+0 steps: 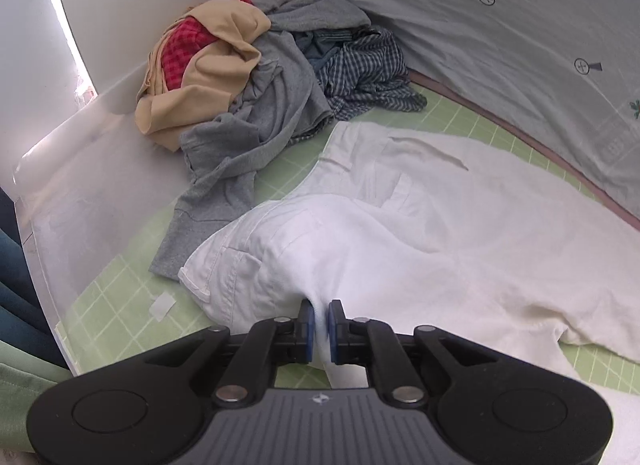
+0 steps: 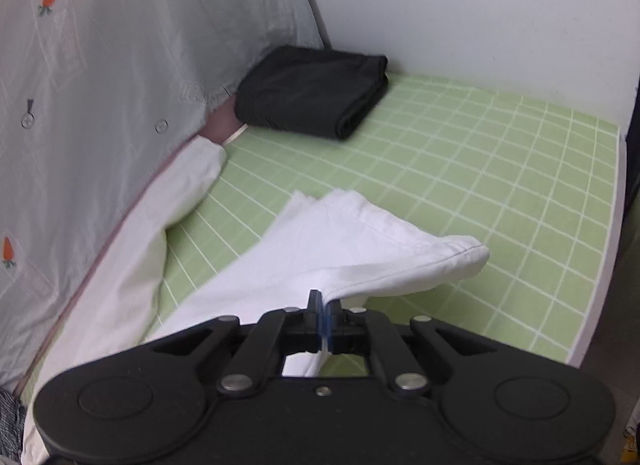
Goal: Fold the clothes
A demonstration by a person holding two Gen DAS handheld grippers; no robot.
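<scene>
White trousers (image 1: pixel 400 225) lie spread across the green gridded mat (image 1: pixel 120 289). My left gripper (image 1: pixel 321 319) is shut on a pinch of their waist end, and the cloth bulges up just beyond the blue pads. In the right wrist view my right gripper (image 2: pixel 323 311) is shut on the hem of one white trouser leg (image 2: pixel 340 249), which hangs lifted above the mat (image 2: pixel 480 169). The other leg (image 2: pixel 132 233) lies flat along the left side, against the grey sheet.
A heap of unfolded clothes (image 1: pixel 256 61) in tan, red check, grey and blue check fills the back left corner. A folded black garment (image 2: pixel 312 93) sits at the far end of the mat. A grey printed sheet (image 2: pixel 100 65) and white walls (image 2: pixel 480 13) border the mat.
</scene>
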